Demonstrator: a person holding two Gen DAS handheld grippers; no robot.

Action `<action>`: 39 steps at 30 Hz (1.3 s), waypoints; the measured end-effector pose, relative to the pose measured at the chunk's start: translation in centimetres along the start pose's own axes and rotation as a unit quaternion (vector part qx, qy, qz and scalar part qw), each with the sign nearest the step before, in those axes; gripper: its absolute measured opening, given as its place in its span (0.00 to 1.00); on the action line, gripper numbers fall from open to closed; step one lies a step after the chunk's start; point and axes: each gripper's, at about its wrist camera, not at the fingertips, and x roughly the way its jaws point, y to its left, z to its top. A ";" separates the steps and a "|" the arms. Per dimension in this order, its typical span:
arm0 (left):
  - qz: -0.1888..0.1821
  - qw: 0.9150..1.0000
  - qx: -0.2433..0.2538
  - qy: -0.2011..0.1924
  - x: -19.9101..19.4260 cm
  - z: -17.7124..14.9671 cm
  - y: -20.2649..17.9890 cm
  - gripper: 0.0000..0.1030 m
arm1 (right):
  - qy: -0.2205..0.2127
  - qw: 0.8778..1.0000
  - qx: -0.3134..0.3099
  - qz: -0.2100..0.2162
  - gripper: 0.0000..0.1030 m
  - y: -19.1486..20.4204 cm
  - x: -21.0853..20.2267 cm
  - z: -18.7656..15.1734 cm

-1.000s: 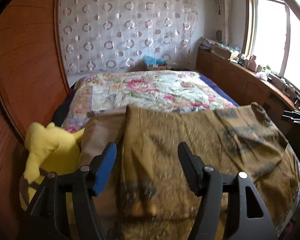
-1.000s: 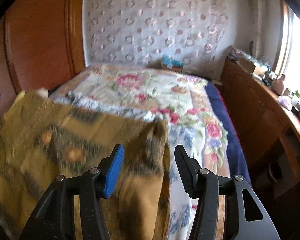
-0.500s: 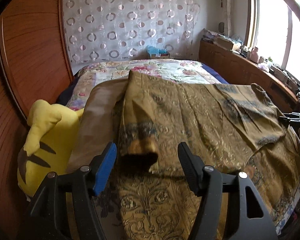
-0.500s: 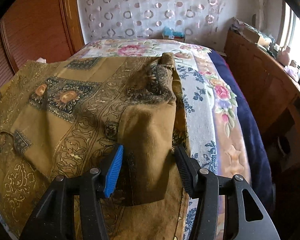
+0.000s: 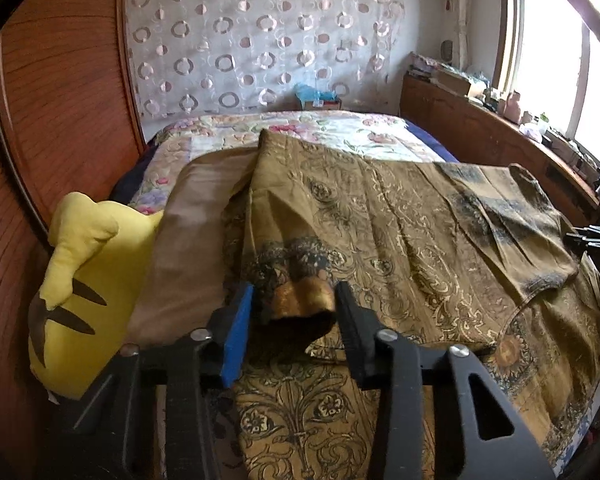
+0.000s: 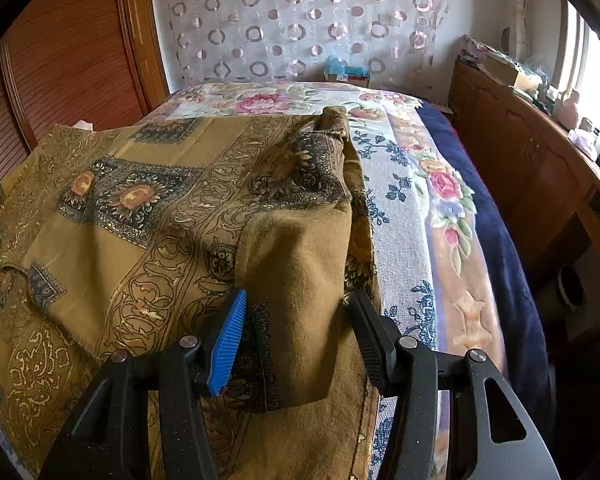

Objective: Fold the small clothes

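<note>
Left gripper [image 5: 294, 312], bottom centre of the left wrist view: jaws parted, a rolled corner of the olive patterned cloth [image 5: 400, 240] sits between them, but neither pad looks pressed on it, so it reads as loose, not clamped. Right gripper [image 6: 296, 320], bottom centre of the right wrist view: jaws wide apart with a folded-over flap of the same cloth [image 6: 152, 208] lying between them; nothing gripped. The cloth is spread on the bed [image 6: 404, 200], one layer doubled over, its right edge near the bed's side. Yellow plush toy [image 5: 80, 280] at left, just beside a tan garment [image 5: 188, 248] under the cloth. Curtain [image 5: 260, 36] at the far wall.

Risks: the rolled corner may catch on a pad as the left gripper pulls away, dragging the fold open. The flap at right lies bunched, so the next fold could come out crooked. A tug could also shift the tan garment.
</note>
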 end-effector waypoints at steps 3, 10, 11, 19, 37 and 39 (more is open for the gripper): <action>-0.003 1.000 -0.003 0.007 0.4 0.1 0.2 0.08 | -0.002 0.999 -0.032 0.013 0.27 1.1 0.8 0.0; -0.001 0.999 -0.007 -0.036 -3.1 0.1 0.0 0.02 | -0.036 0.998 -0.022 0.050 0.04 0.7 -2.1 0.9; -0.007 0.999 -0.009 -0.040 -3.6 0.0 0.1 0.02 | -0.046 0.997 -0.018 0.056 0.04 0.4 -2.8 1.1; -0.043 0.996 -0.039 -0.067 -8.0 -1.8 0.6 0.02 | -0.089 0.993 -0.006 0.079 0.03 -0.9 -7.7 0.3; -0.041 0.997 -0.040 -0.060 -14.0 -7.9 -1.5 0.02 | -0.075 0.994 0.006 0.075 0.03 -1.5 -12.8 -5.2; -0.040 0.997 -0.040 -0.056 -13.9 -8.0 -1.4 0.02 | -0.078 0.994 0.009 0.078 0.03 -1.4 -13.4 -5.6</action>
